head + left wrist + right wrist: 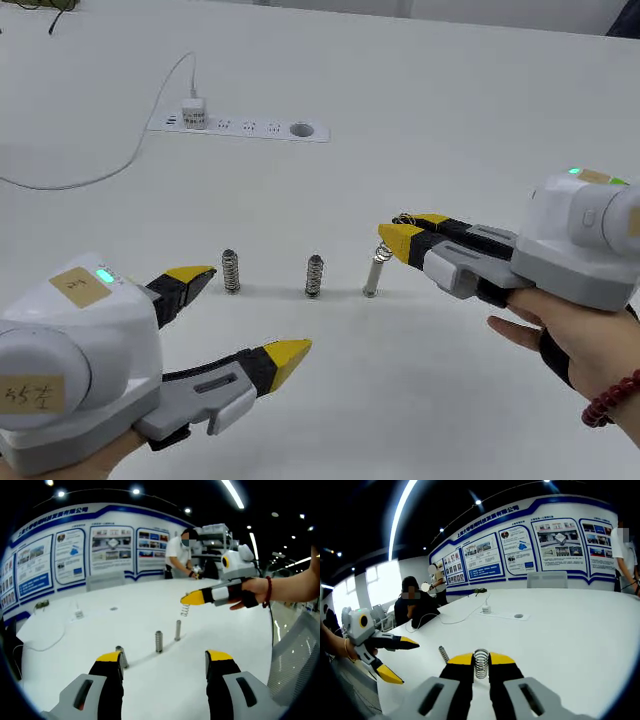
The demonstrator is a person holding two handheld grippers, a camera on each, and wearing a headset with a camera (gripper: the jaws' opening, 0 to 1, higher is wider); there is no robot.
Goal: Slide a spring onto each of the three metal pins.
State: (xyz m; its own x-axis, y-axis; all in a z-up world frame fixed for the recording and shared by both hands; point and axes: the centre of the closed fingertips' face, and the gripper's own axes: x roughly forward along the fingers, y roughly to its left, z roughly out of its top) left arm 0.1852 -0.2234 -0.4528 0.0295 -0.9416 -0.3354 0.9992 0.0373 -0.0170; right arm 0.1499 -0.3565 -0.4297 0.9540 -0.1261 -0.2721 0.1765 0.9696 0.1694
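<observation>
Counter (450, 90), white and wide, carries a power strip (240, 127) at the far side and three metal pins in a row nearer to you. Your left gripper (252, 310) hovers with its jaws apart just in front of the left pin (231, 271), and your right gripper (402, 230) is clamped on a spring (480, 663) just above the right pin (371, 282). Left pin and middle pin (314, 276) each already wear a coil, while the right pin's shaft is bare.
</observation>
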